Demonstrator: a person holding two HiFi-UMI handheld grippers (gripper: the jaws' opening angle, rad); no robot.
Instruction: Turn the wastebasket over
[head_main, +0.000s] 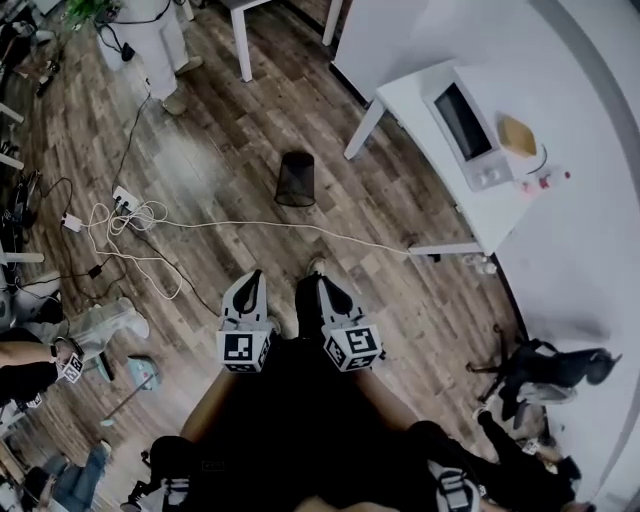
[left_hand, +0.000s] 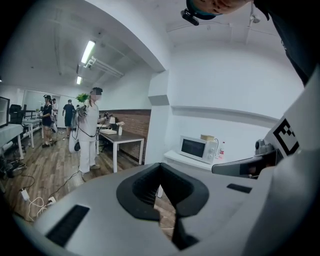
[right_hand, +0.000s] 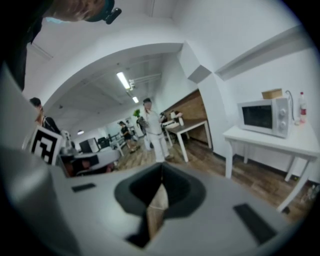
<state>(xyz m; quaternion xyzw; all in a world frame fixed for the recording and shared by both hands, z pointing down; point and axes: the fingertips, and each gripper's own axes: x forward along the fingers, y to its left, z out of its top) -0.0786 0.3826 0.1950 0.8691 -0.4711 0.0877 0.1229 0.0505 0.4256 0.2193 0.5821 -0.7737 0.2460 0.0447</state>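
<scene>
The left hand-held gripper (head_main: 252, 278) and right hand-held gripper (head_main: 325, 285) are hovering side by side, jaws closed and empty. Farther ahead, the black wastebasket (head_main: 296, 179) is standing on the wooden floor (head_main: 225, 165), near a white tabletop (head_main: 410, 100) carrying a microwave (head_main: 465, 125).

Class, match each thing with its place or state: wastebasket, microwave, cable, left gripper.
Things:
1 wastebasket
2 microwave
3 cable
4 left gripper

Places or states:
A on the table
B jaws shut, nothing between them
C black, on the floor
D white, trailing across the floor

Pairs: 1-C, 2-A, 3-D, 4-B
</scene>
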